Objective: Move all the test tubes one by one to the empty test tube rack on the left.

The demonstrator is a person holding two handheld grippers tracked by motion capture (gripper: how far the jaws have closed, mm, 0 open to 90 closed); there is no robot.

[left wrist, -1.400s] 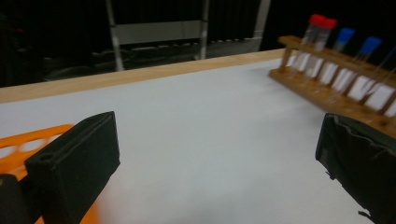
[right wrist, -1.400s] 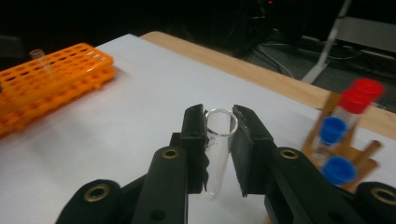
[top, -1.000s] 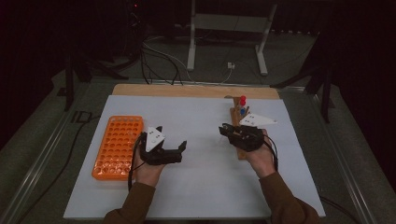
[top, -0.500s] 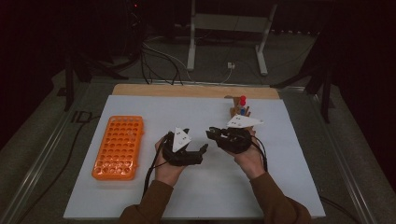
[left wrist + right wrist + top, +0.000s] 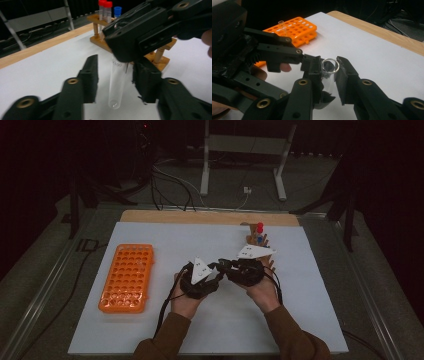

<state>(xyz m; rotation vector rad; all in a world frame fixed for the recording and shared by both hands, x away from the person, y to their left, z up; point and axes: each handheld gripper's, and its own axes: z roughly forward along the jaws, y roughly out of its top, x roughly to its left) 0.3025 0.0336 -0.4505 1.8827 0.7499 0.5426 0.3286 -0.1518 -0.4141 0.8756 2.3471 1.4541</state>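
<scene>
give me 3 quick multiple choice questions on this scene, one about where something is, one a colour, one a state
1. Where is the orange rack? A left of both grippers B far right edge C off the table
2. The capped tubes in the wooden stand have caps of which colours? A red and blue B all green C all yellow
3. The clear tube is A lying flat B held by the right gripper C capped

Answers: 1 A, the high view shows it at the left. 2 A, two red and one blue show. 3 B, its jaws clamp the open rim while the left gripper is open around the lower end.
</scene>
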